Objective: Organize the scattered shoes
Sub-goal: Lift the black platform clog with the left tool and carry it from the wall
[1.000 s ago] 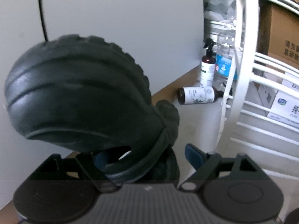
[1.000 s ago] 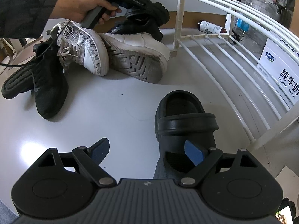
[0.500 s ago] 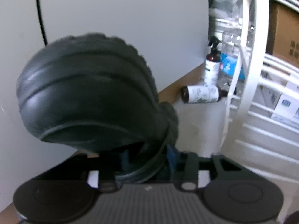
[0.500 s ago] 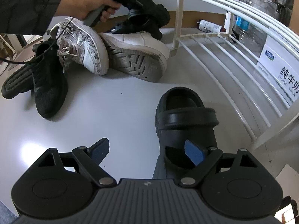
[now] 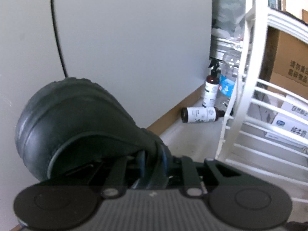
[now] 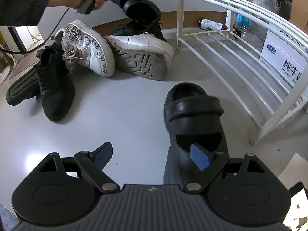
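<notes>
Left gripper (image 5: 152, 159) has just closed, clamped on the black clog's (image 5: 77, 127) heel rim: light, rubbery, flexes. Right gripper (image 6: 152, 154) is spread wide and empty, with the second clog (image 6: 192, 113) at its right pad; grab that one by the rim too.

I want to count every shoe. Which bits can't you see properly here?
- Left wrist view: black clog fills the frame, hiding the left gripper pads and the floor behind.
- Right wrist view: right gripper body covers the second clog's toe.
- Dark shoe behind the white sneaker: mostly hidden.
</notes>
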Action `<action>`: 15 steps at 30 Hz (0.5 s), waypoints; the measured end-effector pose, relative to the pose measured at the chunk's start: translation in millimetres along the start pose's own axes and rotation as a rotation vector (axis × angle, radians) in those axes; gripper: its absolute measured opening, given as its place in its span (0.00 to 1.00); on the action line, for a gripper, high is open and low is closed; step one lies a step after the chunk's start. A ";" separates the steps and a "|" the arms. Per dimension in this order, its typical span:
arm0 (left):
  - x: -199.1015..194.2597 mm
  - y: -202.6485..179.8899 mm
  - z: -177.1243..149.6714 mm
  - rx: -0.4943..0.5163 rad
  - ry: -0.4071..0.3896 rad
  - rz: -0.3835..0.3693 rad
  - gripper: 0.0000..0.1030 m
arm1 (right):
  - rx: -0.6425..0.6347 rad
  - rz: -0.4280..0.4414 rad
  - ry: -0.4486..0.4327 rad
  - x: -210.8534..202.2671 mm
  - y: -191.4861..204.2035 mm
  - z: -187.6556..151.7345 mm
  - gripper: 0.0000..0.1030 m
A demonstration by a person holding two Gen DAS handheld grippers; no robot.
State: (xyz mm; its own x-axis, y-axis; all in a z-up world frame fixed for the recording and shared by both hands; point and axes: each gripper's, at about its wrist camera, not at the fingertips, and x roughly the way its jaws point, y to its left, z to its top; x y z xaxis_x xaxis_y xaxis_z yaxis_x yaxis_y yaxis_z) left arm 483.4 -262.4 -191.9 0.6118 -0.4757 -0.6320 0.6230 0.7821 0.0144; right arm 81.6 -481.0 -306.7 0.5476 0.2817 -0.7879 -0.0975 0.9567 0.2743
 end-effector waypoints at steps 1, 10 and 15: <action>-9.1 0.7 2.2 -0.006 -0.006 -0.007 0.18 | -0.013 0.005 0.001 -3.0 3.0 -2.5 0.89; -96.8 -0.2 14.4 -0.016 -0.085 -0.017 0.18 | -0.065 0.004 -0.092 -30.5 9.4 7.2 0.89; -162.7 -11.1 17.1 -0.005 -0.100 -0.041 0.18 | -0.003 0.015 -0.162 -43.0 8.9 10.2 0.89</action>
State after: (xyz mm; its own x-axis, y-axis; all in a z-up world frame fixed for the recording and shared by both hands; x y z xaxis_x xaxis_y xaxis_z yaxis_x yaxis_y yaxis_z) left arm 385.3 -200.6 -76.0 0.6317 -0.5451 -0.5512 0.6461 0.7631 -0.0143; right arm 65.6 -485.4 -264.7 0.6728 0.2804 -0.6846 -0.1087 0.9528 0.2834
